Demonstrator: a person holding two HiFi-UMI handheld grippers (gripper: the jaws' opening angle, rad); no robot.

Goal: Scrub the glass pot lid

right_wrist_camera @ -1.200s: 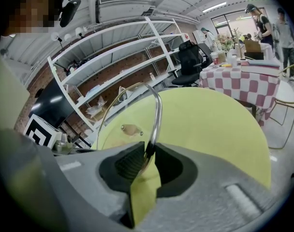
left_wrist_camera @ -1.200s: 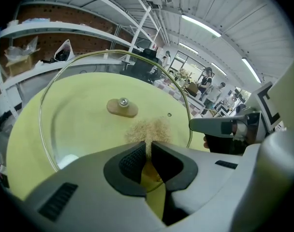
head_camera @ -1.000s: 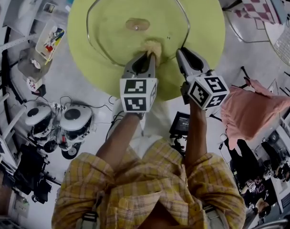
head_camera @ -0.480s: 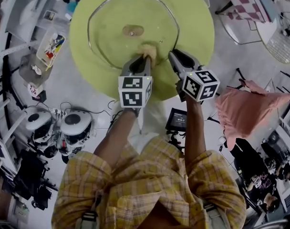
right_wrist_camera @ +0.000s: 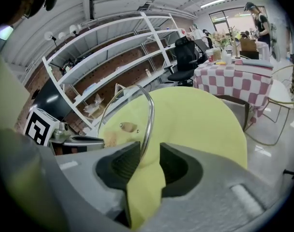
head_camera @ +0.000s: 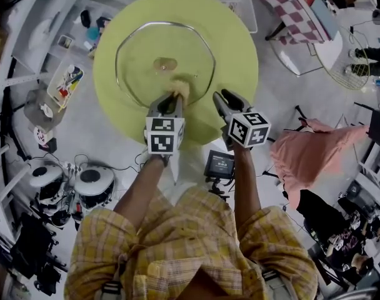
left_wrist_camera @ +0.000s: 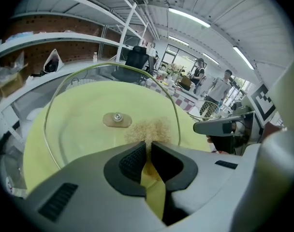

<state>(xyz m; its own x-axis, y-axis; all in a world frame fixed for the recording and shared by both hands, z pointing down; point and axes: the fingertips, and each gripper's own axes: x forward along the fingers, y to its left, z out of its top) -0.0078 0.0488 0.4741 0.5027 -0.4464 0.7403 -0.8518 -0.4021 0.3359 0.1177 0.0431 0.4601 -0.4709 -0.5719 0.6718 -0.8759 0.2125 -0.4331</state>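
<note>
A glass pot lid [head_camera: 140,61] with a metal rim and a centre knob [head_camera: 165,64] lies on a round yellow-green table [head_camera: 234,49]. My left gripper [head_camera: 174,97] is shut on a tan scrub pad [head_camera: 179,87], whose frayed end [left_wrist_camera: 148,129] sticks out over the glass [left_wrist_camera: 84,110] near the knob [left_wrist_camera: 117,119]. My right gripper [head_camera: 222,95] is at the lid's near right edge. Its jaws have just been opening. In the right gripper view the rim [right_wrist_camera: 148,115] runs down into the gap of that gripper [right_wrist_camera: 148,156], close to the left pad, with no pad pressing on it.
A table with a red-checked cloth [head_camera: 290,5] and chairs stand at the upper right. A pink cloth [head_camera: 309,149] hangs at the right. Round white devices [head_camera: 93,183] and cables lie on the floor at the left. Shelves [right_wrist_camera: 113,62] line the far wall.
Both grippers have lifted a little from the table. The right jaws have spread wider and let go of the lid's rim. The left gripper keeps hold of the scrub pad.
</note>
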